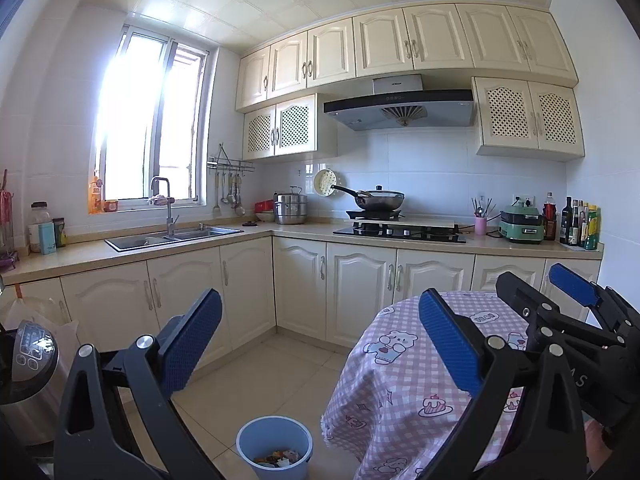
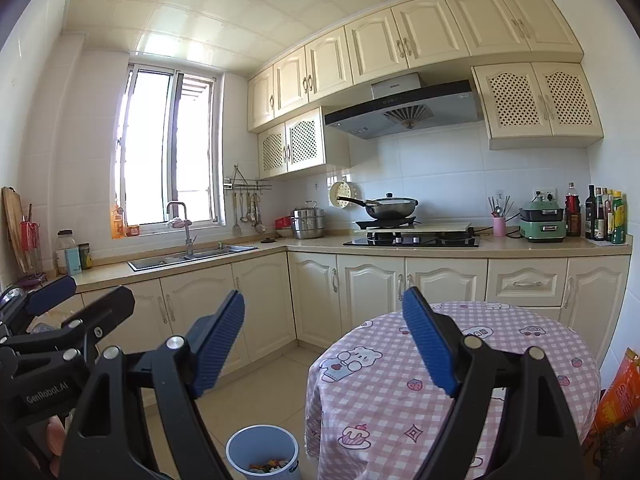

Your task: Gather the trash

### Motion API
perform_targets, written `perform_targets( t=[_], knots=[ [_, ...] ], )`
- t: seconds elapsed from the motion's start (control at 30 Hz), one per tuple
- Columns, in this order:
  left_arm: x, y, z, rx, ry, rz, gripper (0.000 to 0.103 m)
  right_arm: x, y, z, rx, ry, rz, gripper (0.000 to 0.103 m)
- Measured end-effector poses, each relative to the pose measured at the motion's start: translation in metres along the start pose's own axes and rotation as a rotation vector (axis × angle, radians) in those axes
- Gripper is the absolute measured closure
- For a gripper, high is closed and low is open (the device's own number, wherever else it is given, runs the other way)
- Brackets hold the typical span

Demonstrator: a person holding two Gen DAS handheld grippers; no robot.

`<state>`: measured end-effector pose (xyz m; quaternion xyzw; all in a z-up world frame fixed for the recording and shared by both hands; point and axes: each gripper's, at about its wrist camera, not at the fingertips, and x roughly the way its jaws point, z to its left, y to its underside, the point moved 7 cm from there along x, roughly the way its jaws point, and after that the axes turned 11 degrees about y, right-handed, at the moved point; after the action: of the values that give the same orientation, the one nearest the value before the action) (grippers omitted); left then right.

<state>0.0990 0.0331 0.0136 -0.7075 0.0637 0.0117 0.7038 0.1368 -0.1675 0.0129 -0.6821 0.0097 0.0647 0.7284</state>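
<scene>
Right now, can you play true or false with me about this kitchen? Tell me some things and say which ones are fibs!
1. The blue bin on the floor has trash in it. True.
2. The left claw is squeezing a piece of trash. False: it is open and nothing is between its fingers.
3. The round table wears a pink checked cloth with cartoon bears. True.
4. The wok is sitting in the sink. False: it sits on the stove.
5. The right claw is open and empty. True.
6. The bin stands on top of the table. False: it stands on the floor beside the table.
</scene>
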Motion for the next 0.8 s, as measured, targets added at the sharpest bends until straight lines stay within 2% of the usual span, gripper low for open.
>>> perform_targets(
  t=[0.8],
  knots=[
    [0.0028,0.0035,-0.0017,0.004,0.010,0.012,0.008,-0.0011,0.0041,-0.0025,0.006,0.000,0.006,0.022]
  ],
)
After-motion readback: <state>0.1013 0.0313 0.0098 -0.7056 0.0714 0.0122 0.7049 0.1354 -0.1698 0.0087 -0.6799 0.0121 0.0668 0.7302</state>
